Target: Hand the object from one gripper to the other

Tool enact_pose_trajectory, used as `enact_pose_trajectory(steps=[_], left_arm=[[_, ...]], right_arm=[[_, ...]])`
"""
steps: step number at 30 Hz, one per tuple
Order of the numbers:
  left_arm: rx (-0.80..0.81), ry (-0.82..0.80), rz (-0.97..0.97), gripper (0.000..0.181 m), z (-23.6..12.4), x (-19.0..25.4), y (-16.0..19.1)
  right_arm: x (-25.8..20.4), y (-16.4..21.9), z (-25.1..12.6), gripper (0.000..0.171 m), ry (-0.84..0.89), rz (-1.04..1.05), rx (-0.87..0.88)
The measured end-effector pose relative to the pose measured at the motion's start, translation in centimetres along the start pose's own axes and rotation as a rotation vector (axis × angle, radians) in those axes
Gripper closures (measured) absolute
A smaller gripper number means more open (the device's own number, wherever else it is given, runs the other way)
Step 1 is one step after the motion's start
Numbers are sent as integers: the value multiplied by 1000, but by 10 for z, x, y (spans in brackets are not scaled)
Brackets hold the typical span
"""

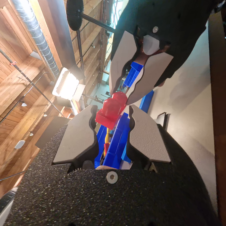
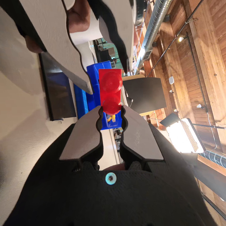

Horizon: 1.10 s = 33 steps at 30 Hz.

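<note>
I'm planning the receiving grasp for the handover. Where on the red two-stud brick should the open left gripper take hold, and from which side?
Judging by its pose, grip the free end of the red brick: the right gripper already pinches the other stud. The left gripper, open, should come end-on from the opposite side and close across the flat long sides of the base.

Held at one end between the right claw (image 2: 111, 107) tips: a two-stud brick (image 2: 110, 88). Opposite, tip to tip, the left claw (image 1: 111, 110), spread either side of the brick's far end. Behind both: stacked bins (image 2: 96, 78), lamp panel (image 2: 183, 135) off to the side.
</note>
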State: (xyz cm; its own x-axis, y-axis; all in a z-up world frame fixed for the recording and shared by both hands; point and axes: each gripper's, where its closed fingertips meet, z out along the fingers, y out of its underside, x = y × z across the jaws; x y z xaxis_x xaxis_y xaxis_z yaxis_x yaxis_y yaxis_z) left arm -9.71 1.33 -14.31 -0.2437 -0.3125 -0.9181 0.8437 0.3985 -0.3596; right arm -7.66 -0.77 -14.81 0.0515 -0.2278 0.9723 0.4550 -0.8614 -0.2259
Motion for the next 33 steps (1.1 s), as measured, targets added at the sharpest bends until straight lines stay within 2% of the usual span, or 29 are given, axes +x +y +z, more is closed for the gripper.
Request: enact_pose_trajectory(steps=[4, 7, 11, 14, 18, 21, 27, 33], left_arm=[[-9, -6, 35, 135, 0, 1, 1], [-5, -35, 35, 150, -1, -4, -1], [-37, -65, -25, 150, -2, -14, 4], [-36, -108, -180, 150, -5, -31, 8], [54, -120, -536, 150, -14, -54, 10], [114, -36, -775, 151, -17, -55, 11], [164, 234, -1162, 151, -18, -45, 2], [118, 512, -1376, 151, -22, -29, -13]], right_arm=[[-1, -8, -3, 144, -25, 3, 35], [-1, -11, -6, 144, -32, 10, 48], [8, -11, -6, 144, 26, 47, 61], [15, -9, -7, 132, 76, 60, 67], [15, -5, -5, 115, 78, 105, 72], [14, -10, -4, 108, 91, 116, 96], [13, -25, -8, 97, 133, 32, 152], [10, -35, -13, 95, 100, -1, 196]])
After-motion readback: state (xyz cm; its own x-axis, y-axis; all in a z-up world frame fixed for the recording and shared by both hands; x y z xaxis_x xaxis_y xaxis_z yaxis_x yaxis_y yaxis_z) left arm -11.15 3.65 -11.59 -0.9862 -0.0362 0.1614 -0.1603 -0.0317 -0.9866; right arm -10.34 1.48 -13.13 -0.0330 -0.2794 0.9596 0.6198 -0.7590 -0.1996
